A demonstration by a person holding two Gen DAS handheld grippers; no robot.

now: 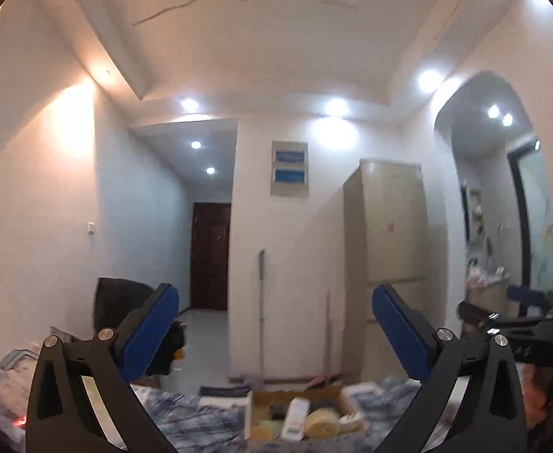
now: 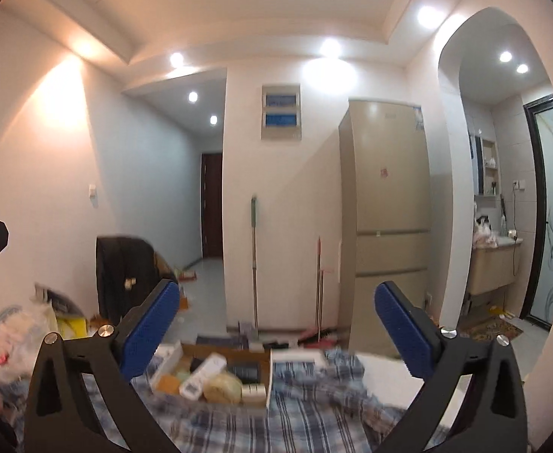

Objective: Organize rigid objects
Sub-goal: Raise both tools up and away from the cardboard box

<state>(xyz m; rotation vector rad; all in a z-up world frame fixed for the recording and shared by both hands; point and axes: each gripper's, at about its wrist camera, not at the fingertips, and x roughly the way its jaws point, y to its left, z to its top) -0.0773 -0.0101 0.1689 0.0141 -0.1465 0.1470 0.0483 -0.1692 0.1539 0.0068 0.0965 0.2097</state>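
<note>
Both grippers level above plaid bedspread (image 2: pixel 314 415), left gripper (image 1: pixel 276 336) and right gripper (image 2: pixel 276 334) spread wide, nothing between pads. Cardboard box (image 2: pixel 267 385) on bed holds white remote (image 2: pixel 204 373), long axis running diagonally toward far right, among other items. Sorting apparently near done.

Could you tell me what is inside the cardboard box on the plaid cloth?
The box holds a white remote, a yellowish roll, an orange block and a dark flat item. Anything beneath them is hidden.
</note>
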